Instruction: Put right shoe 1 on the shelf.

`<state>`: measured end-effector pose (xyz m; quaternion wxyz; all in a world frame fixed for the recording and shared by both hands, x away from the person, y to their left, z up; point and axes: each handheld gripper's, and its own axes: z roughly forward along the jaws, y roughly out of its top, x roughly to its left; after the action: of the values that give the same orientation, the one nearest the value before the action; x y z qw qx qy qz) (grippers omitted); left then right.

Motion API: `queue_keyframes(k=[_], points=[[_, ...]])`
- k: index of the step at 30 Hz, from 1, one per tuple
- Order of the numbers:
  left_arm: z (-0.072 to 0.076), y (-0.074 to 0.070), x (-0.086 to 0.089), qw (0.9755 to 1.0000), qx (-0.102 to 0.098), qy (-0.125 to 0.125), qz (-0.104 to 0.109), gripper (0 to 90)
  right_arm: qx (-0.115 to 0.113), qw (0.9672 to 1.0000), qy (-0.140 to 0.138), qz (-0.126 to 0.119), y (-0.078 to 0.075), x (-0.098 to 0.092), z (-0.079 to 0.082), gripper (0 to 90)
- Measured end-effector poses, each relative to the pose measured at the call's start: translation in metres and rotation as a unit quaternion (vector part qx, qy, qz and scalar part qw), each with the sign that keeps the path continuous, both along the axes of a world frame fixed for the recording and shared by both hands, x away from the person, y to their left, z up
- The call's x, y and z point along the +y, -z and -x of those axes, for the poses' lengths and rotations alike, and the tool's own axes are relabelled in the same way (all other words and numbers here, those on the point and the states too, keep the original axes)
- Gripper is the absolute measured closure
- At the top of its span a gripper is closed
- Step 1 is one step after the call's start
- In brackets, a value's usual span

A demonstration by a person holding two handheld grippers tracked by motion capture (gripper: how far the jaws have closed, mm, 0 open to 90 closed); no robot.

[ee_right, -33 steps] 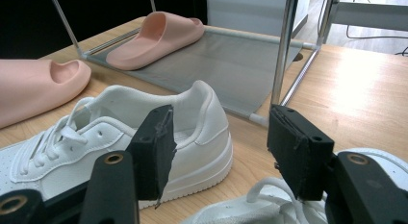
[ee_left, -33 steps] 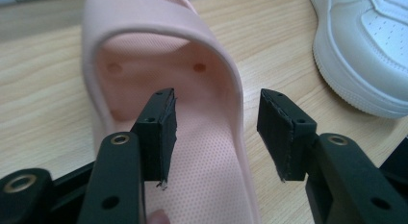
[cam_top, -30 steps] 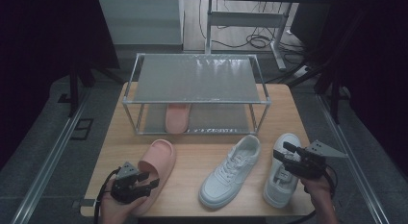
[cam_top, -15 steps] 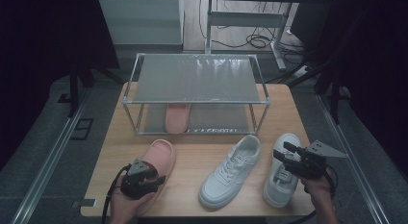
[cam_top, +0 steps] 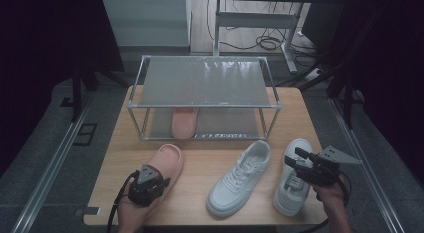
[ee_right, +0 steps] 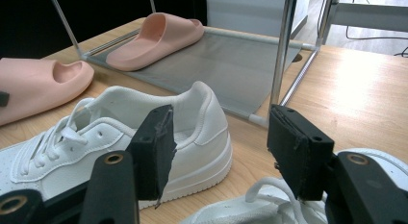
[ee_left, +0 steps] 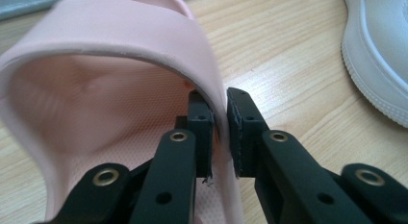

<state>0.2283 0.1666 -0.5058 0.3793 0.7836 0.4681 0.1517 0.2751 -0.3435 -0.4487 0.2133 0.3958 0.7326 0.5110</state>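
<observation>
Bench: I see a wooden bench [cam_top: 205, 158] carrying a two-level shoe rack, two pink slides and two white sneakers.
Shoe rack: the metal-framed rack [cam_top: 205, 83] stands at the middle of the far edge; its upper shelf carries nothing.
Rack contents: one pink slide [cam_top: 184, 122] lies on the lower shelf, toward the rack's left end. The right gripper view confirms it [ee_right: 159, 39] resting flat on the grey mesh.
Second pink slide: this slide [cam_top: 162, 165] lies on the bench in front of the rack, near the front-left corner.
Left gripper: my left gripper [cam_top: 147, 185] is at the near end of the second slide. In the left gripper view the jaws are closed on the slide's side wall [ee_left: 214, 96], one jaw inside the shoe and one outside.
Middle sneaker: a white sneaker [cam_top: 242, 175] lies at the front centre, angled toward the rack's right leg.
Right sneaker: a second white sneaker [cam_top: 292, 180] lies near the front-right corner, just beside the first.
Right gripper: my right gripper [cam_top: 300, 163] hovers over the right sneaker; its jaws stand wide apart and hold nothing.
</observation>
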Motion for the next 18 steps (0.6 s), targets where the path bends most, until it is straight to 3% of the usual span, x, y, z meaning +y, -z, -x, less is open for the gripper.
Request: queue_keyframes(k=[8, 18], points=[[0.003, -0.014, -0.004, 0.9997, -0.023, 0.006, 0.006, 82.1, 0.002, 1.0000, -0.001, 0.000, 0.000, 0.001, 0.000, 42.9], [-0.019, -0.027, -0.041, 0.9985, -0.041, 0.030, 0.022, 81.9, 0.000, 1.0000, -0.001, 0.000, 0.000, 0.001, 0.000, 42.9]])
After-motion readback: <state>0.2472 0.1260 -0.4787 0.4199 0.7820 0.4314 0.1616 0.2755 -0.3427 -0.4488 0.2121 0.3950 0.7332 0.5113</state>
